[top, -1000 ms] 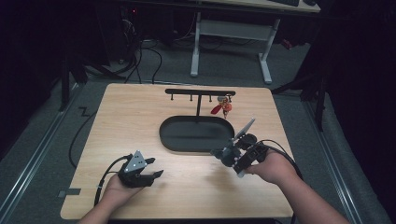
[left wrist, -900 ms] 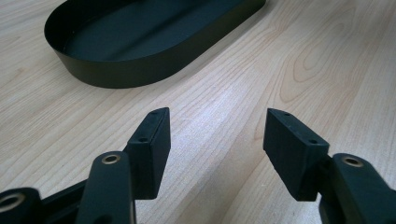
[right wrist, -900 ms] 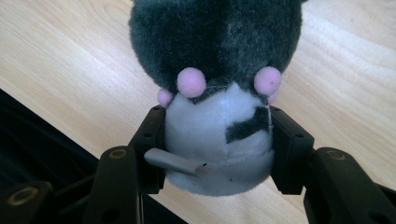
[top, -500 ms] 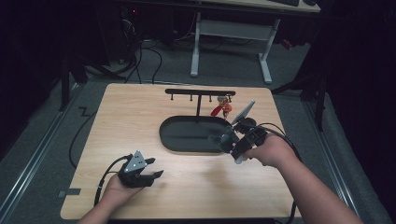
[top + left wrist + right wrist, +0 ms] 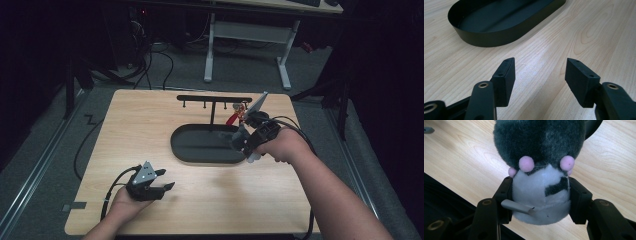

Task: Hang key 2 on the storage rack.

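Note:
A small grey and white plush toy [image 5: 540,170] with pink spots is pinched between the jaws of my right gripper [image 5: 540,200], which is shut on it. In the high view my right gripper [image 5: 245,139] holds the plush toy [image 5: 239,136] over the right end of the black oval tray [image 5: 200,147]. My left gripper [image 5: 162,187] rests near the table's front left, open with nothing between its fingers. From the left gripper view, the open left gripper [image 5: 539,72] faces the tray [image 5: 494,37] across bare wood.
A black T-shaped hook rack [image 5: 214,100] stands behind the tray, with a red keychain [image 5: 233,118] hanging from its right side. The wooden table [image 5: 150,130] has cables off its left edge. A white desk frame [image 5: 245,40] stands on the floor beyond.
My right gripper has moved forward and up from the table's right front to the tray's right end, carrying the plush toy. The left gripper has stayed put.

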